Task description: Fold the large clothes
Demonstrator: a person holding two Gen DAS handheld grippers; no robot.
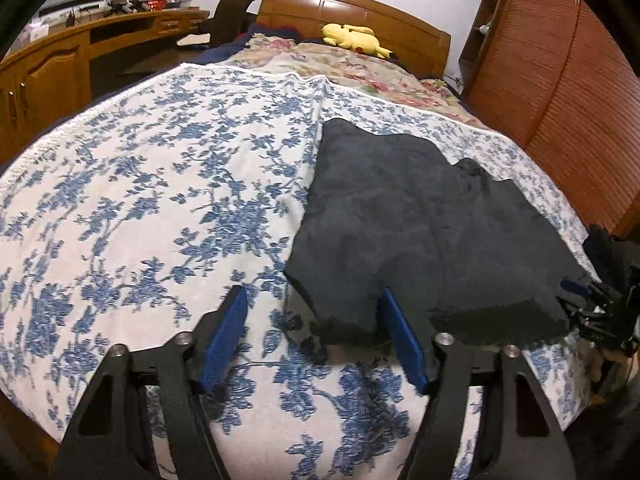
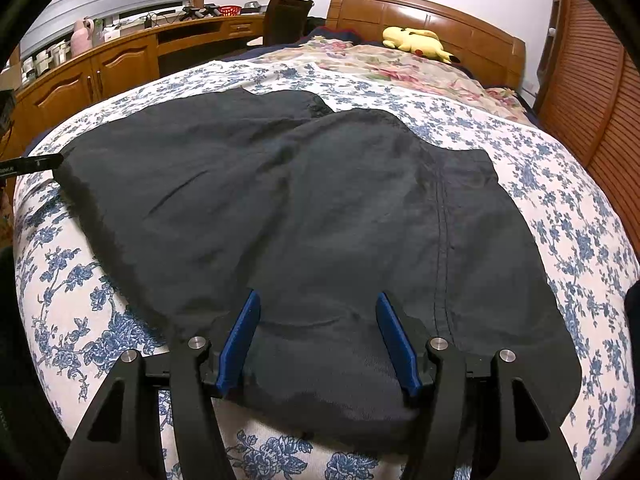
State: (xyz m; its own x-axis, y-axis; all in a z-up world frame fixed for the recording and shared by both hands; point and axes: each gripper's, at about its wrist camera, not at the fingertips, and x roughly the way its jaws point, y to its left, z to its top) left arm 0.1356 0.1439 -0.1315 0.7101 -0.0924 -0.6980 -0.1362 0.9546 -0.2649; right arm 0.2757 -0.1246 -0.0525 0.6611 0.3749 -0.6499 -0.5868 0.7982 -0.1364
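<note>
best to bring both tongs down onto the near hem together, pinch through every layer, then lift evenly so the fold lands square. left tongs [image 1: 312, 332] open, the near-left corner of the dark garment [image 1: 420, 216] lying between the pads, toward 3 o'clock, seemingly unpinched. right tongs [image 2: 316, 340] open over the near hem, cloth spreading toward 12 o'clock across the bed [image 2: 560, 184].

The garment [image 2: 304, 216] lies spread on the bed [image 2: 560, 184], toward its near edge; a plush toy [image 2: 416, 42] rests at the far end, before the headboard [image 2: 432, 8]; the desk [image 2: 120, 60] stands left of the bed, a chair [image 2: 286, 16] at its far end; a wardrobe [image 1: 568, 80] stands right.
</note>
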